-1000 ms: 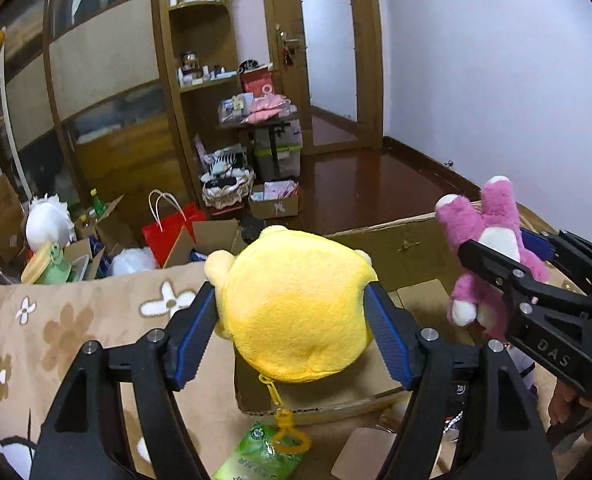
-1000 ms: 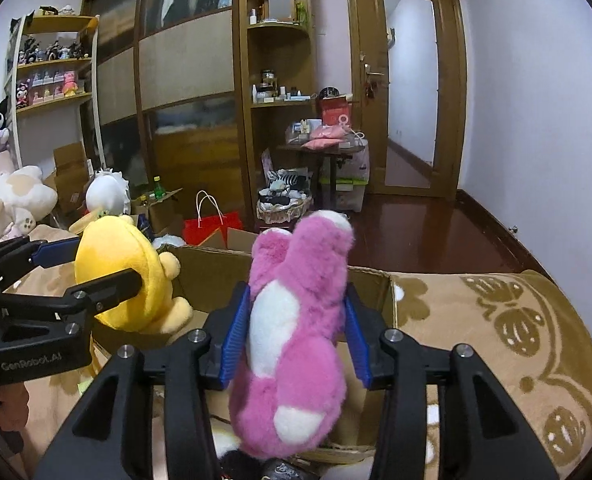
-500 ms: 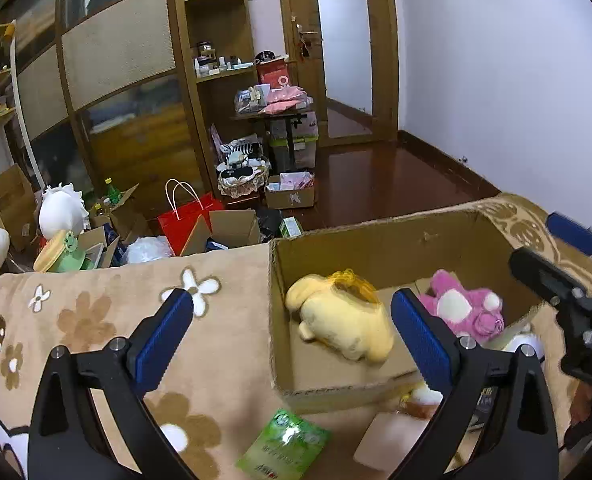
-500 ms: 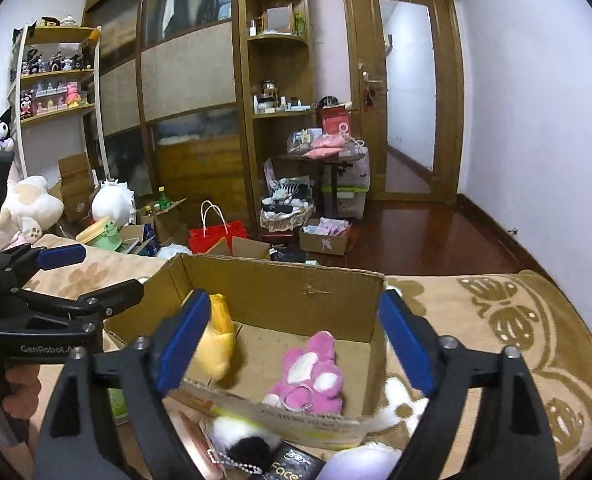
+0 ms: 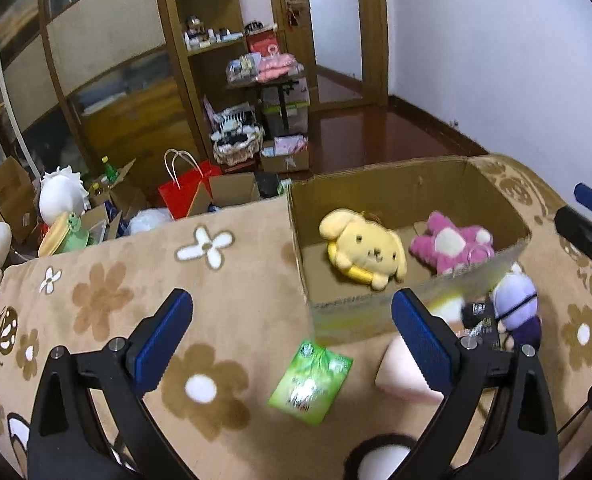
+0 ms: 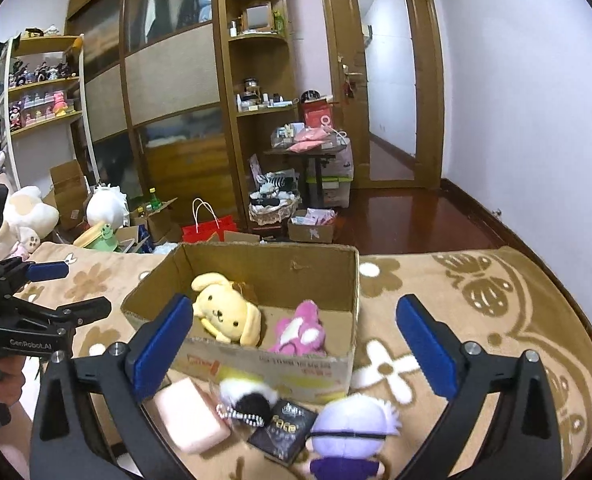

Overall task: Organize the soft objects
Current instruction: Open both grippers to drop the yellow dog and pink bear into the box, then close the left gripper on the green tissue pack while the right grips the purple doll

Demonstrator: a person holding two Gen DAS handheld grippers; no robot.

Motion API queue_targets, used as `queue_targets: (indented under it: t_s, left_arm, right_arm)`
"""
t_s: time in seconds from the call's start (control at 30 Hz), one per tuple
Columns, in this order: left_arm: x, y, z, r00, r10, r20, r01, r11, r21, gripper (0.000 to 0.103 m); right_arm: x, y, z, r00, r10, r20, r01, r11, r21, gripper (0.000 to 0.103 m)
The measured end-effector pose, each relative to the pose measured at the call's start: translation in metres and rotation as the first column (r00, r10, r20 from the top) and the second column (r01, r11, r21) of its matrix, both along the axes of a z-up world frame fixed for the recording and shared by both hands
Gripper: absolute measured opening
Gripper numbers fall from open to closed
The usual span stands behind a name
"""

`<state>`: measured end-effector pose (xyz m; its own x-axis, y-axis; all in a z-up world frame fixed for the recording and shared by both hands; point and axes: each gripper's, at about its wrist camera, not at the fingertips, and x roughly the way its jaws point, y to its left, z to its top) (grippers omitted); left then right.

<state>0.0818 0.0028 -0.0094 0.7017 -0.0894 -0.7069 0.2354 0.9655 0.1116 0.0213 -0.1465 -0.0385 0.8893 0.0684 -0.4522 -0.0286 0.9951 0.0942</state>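
Flowered blanket (image 5: 236, 300) surrounds the cardboard box (image 6: 272, 368); left gripper (image 5: 292, 328) and right gripper (image 6: 294, 336) both gape wide, empty

- A cardboard box (image 6: 280, 372) is set on a flower-patterned blanket (image 5: 108, 292).
- In the box, a dog plush (image 6: 226, 312) is laid on the left and a bear plush (image 6: 299, 330) just to its right; the two are slightly apart.
- Before the box, on the blanket, a foam block (image 6: 190, 416) is placed at the left, a round furry plush (image 6: 248, 398) beside it, a dark packet (image 6: 286, 430) next, and a pale-haired doll (image 6: 349, 436) at the right.
- A foil sachet (image 5: 309, 386) is seen before the box's left corner.
- A paper bag (image 6: 210, 228) and a basket (image 6: 274, 206) are placed on the floor behind the box.
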Motion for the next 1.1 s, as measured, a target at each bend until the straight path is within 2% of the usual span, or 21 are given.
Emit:
queue_targets:
  t_s: [0.17, 0.5, 0.9, 1.1]
  left_arm:
    - [-0.005, 0.001, -0.007, 0.999, -0.010, -0.053, 0.010, 1.000, 0.008, 0.099]
    - [-0.001, -0.004, -0.031, 0.993, 0.006, -0.118, 0.004, 0.996, 0.090, 0.099]
    - [0.019, -0.011, -0.068, 0.964, -0.005, -0.264, 0.042, 0.990, 0.133, 0.099]
    - [0.028, -0.010, -0.083, 0.948, -0.002, -0.319, 0.039, 0.993, 0.109, 0.099]
  right_arm:
    - [-0.017, -0.005, -0.005, 0.999, -0.043, -0.003, 0.043, 0.999, 0.010, 0.103]
    - [-0.028, -0.010, -0.017, 0.996, -0.066, -0.053, 0.066, 0.998, 0.000, 0.103]
    - [-0.006, -0.023, -0.061, 0.979, -0.077, -0.191, 0.087, 0.995, 0.041, 0.103]
    - [0.008, -0.027, -0.084, 0.964, -0.092, -0.251, 0.107, 0.993, 0.047, 0.103]
